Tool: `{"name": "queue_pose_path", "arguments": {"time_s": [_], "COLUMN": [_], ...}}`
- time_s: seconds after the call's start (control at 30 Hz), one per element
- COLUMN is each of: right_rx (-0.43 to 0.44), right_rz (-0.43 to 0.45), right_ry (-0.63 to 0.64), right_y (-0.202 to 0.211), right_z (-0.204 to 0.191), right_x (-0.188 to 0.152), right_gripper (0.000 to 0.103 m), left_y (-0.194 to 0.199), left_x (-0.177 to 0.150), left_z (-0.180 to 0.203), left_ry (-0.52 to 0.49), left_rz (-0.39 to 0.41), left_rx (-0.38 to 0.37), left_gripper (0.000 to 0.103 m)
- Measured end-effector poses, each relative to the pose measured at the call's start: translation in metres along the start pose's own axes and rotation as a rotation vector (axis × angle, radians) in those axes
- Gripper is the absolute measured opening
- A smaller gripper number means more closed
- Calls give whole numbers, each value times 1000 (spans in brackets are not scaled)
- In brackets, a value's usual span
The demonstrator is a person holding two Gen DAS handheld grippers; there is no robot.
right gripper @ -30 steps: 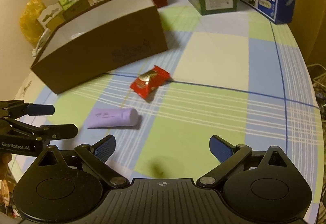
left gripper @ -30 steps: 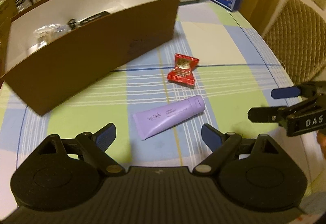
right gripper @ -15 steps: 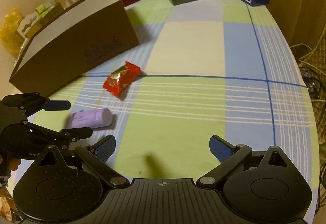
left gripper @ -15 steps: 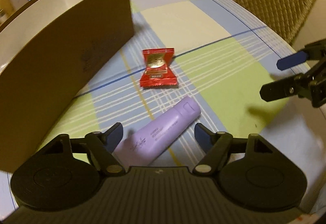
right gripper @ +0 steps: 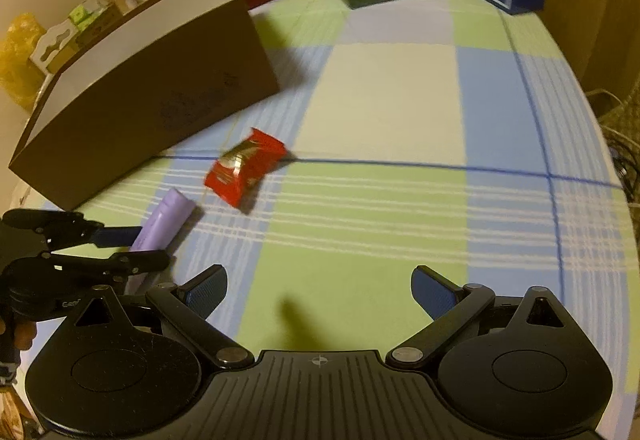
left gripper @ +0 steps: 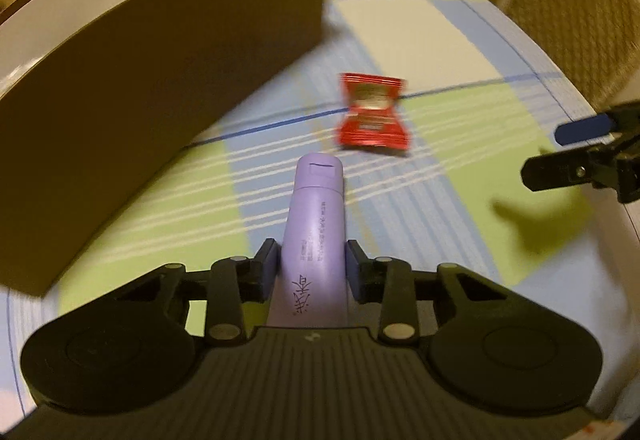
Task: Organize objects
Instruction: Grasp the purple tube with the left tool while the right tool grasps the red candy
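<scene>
Your left gripper [left gripper: 311, 267] is clamped on the soft lilac plastic tube [left gripper: 316, 228], low over the checked tablecloth [right gripper: 384, 95]; your right gripper [right gripper: 318, 290] hangs spread and empty. Next, I judge: lift it into the brown cardboard box [left gripper: 152, 71], then take the red foil sachet [left gripper: 372, 117].

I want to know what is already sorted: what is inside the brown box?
Nothing can be confirmed. The left wrist view shows only the box's white inner wall near its rim; the front wall hides the bottom. The right wrist view shows only its outside.
</scene>
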State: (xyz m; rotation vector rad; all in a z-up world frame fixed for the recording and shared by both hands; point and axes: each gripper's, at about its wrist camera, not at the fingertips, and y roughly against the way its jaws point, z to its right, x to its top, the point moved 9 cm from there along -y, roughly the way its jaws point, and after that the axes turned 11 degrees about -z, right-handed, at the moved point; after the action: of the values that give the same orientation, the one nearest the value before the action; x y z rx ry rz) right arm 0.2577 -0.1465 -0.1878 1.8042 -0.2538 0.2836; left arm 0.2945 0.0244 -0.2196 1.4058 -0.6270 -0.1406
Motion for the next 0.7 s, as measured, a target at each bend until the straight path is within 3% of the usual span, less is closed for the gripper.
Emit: {"name": "queue_pose_path", "arguments": {"time_s": [0.3, 0.4, 0.57, 0.7], "right_rx": [31, 1, -23, -49], "right_rz": [65, 62, 40, 19], "right_ry": [61, 41, -48, -33], "right_y": [-28, -44, -65, -77], "right_z": [-48, -58, -59, -59], "right_x": [49, 65, 81, 84], "right_gripper": [94, 74, 54, 30], "left_y": [4, 3, 2, 2], "left_x": [-5, -3, -3, -4], "left_z": [-67, -75, -78, -78], "left_ry": [262, 287, 298, 305], "left_rz": [-9, -12, -11, -14], "left_rx": [131, 139, 143, 141], "left_gripper": [31, 31, 31, 31]}}
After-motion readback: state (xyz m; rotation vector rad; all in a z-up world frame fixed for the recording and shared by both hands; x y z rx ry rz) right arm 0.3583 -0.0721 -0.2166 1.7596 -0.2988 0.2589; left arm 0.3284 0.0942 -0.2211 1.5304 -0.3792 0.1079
